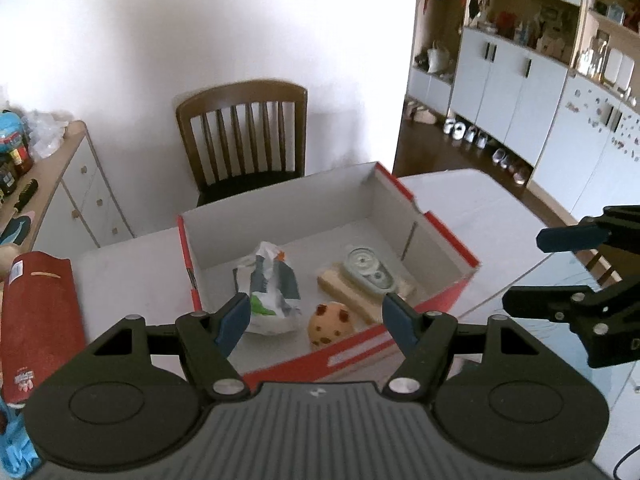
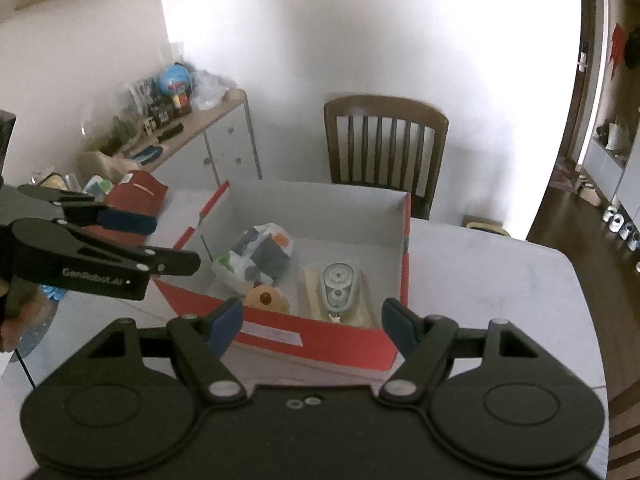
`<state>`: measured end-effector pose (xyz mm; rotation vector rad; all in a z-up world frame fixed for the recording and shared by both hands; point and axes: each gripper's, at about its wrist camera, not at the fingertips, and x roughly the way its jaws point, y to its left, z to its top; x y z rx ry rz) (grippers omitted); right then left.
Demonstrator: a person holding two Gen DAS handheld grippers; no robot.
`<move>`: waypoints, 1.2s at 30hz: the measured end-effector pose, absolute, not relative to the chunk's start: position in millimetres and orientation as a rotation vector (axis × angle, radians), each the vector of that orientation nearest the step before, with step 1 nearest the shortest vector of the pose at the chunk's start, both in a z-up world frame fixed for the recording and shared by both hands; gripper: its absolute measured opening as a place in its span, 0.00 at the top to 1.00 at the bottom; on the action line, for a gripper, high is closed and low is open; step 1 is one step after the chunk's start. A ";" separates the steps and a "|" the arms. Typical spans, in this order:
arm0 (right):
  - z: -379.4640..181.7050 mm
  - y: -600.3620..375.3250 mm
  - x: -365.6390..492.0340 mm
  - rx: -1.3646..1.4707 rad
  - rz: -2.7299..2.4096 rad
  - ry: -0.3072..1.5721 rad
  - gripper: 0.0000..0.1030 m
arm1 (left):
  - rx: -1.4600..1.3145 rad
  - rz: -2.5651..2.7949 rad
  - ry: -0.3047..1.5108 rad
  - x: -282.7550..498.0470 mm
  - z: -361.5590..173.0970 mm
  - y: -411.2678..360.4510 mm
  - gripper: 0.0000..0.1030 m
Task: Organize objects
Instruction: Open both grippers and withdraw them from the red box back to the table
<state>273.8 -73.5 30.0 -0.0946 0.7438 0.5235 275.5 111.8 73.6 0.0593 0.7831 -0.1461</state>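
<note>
Open red box [image 1: 440, 312] at the worktop's [image 1: 480, 208] far edge: one crumpled bag [image 1: 272, 288], one cookie [image 1: 330, 322], one tape dispenser [image 1: 366, 268] on one wooden block [image 1: 352, 296]. Left tongs [image 1: 316, 320] and right tongs [image 2: 312, 320] gape wide, empty.

The left tool [image 1: 316, 316] hangs over the near wall of a red box [image 1: 448, 248] with a white inside, its blue-padded fingers [image 1: 234, 322] spread with nothing between them; inside lie a crumpled printed bag [image 1: 272, 292], a cookie-like round thing [image 1: 331, 322], and a pale tape dispenser [image 1: 367, 269] on what may be a sponge [image 1: 340, 286]; the box sits on the white tabletop [image 1: 132, 272]; a red pouch [image 1: 40, 320] lies left; the right tool [image 1: 560, 268] shows at right, jaws apart; a wooden chair [image 1: 244, 136] stands behind.
</note>
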 end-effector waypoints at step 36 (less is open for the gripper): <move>-30.2 -141.6 139.2 -0.120 0.560 0.718 0.07 | -0.153 -0.039 0.758 100.0 5.0 72.8 0.11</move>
